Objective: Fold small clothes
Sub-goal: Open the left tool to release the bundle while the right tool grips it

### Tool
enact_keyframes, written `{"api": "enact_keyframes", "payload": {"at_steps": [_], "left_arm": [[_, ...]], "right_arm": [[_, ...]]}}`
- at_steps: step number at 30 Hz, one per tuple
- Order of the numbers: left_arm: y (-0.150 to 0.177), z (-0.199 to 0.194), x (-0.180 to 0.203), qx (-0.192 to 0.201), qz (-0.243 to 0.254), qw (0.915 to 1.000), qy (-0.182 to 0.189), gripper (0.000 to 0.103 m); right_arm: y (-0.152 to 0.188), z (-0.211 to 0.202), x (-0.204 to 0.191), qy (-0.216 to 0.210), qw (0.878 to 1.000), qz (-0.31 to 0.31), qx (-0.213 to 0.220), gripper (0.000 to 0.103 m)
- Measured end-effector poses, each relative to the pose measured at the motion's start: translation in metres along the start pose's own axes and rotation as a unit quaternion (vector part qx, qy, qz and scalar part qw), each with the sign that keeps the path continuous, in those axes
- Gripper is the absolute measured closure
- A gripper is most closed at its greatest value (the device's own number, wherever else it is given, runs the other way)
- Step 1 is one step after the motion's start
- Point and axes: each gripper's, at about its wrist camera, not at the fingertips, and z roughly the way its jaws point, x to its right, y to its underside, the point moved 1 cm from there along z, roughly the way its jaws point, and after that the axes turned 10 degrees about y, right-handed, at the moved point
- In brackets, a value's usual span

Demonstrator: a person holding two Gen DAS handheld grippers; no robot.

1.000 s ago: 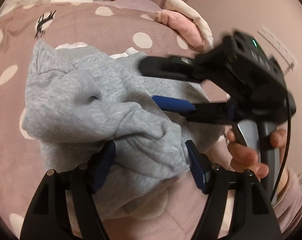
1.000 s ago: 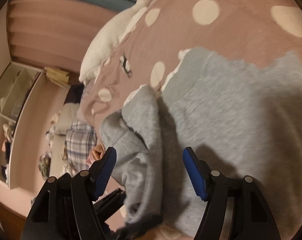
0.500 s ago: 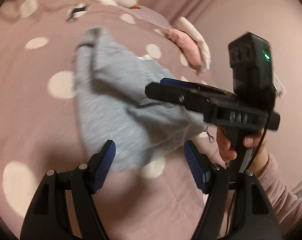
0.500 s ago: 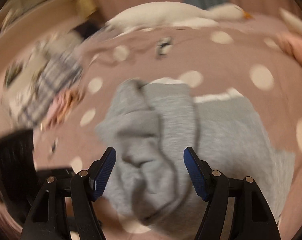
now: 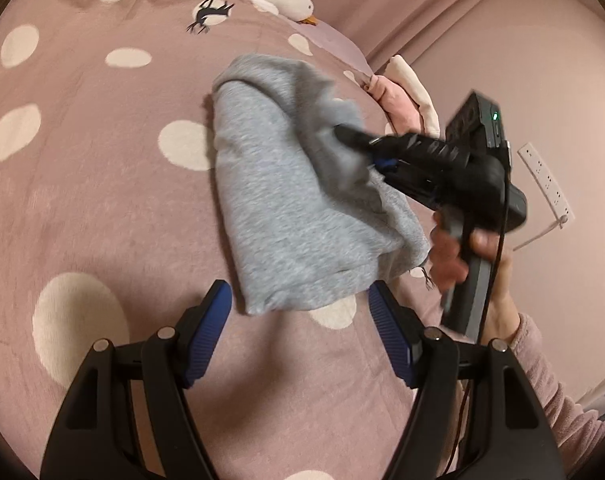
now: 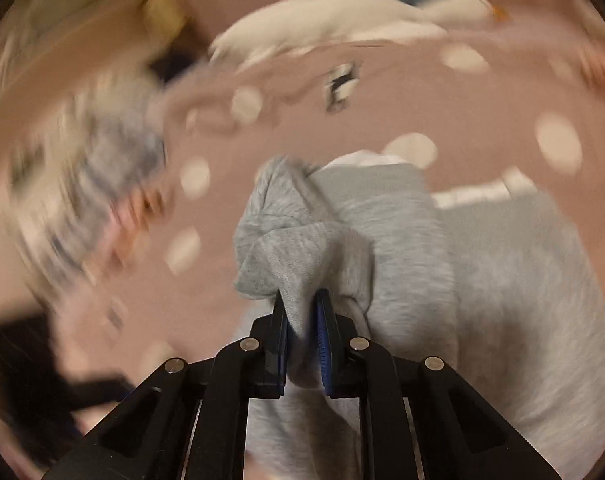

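While right tongs (image 6: 302,320) pinch grey garment (image 5: 286,208) — dotted pink bedspread (image 5: 102,200) beneath.

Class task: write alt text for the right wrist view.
The right gripper is shut on a bunched fold of a grey sweatshirt lying on a pink bedspread with cream dots. A white stuffed goose lies blurred behind.

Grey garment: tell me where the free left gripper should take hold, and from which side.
Grip the grey garment at its near lower corner, coming in low from the near side. That edge lies flat on the bedspread, just ahead of the open left gripper; the right gripper already pinches a bunched fold.
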Motion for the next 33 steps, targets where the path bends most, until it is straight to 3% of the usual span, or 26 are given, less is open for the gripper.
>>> {"api": "enact_keyframes", "payload": {"at_steps": [4,6,7,8,11,18,20,21,23,26,33], "left_arm": [[0.003,-0.003,-0.01,0.002,-0.016,0.9999,0.001,0.032],[0.003,-0.005,-0.013,0.002,-0.019,0.9998,-0.003,0.032],[0.003,-0.006,-0.014,0.003,-0.02,0.9998,-0.007,0.032],[0.004,-0.006,-0.014,0.003,-0.022,0.9997,-0.01,0.03],[0.004,-0.008,-0.019,0.01,-0.029,0.9994,-0.017,0.027],[0.005,-0.008,-0.024,0.011,-0.046,0.9987,-0.021,0.023],[0.007,-0.009,-0.026,0.009,-0.051,0.9985,-0.019,0.023],[0.007,-0.009,-0.026,0.008,-0.051,0.9985,-0.02,0.023],[0.009,-0.01,-0.024,0.006,-0.05,0.9985,-0.022,0.023],[0.009,-0.012,-0.023,0.003,-0.048,0.9985,-0.025,0.023],[0.013,-0.014,-0.021,0.002,-0.052,0.9983,-0.027,0.023]], "right_arm": [[-0.003,-0.007,0.071,-0.038,0.984,0.175,0.013,0.088],[0.004,-0.007,0.094,-0.035,0.975,0.22,0.001,0.07],[0.008,-0.008,0.099,-0.038,0.971,0.234,-0.002,0.049],[0.012,-0.009,0.103,-0.049,0.969,0.243,-0.002,0.038],[0.019,-0.007,0.101,-0.084,0.966,0.243,-0.013,0.038],[0.019,0.018,0.061,-0.042,0.984,0.153,-0.078,0.038],[0.02,0.024,0.055,-0.04,0.986,0.14,-0.082,0.04],[0.021,0.026,0.053,-0.045,0.986,0.139,-0.077,0.047],[0.02,0.026,0.053,-0.063,0.985,0.147,-0.066,0.081],[0.019,0.01,0.053,-0.081,0.986,0.141,-0.027,0.089],[-0.004,-0.035,0.038,-0.097,0.988,0.115,0.044,0.091]]}}
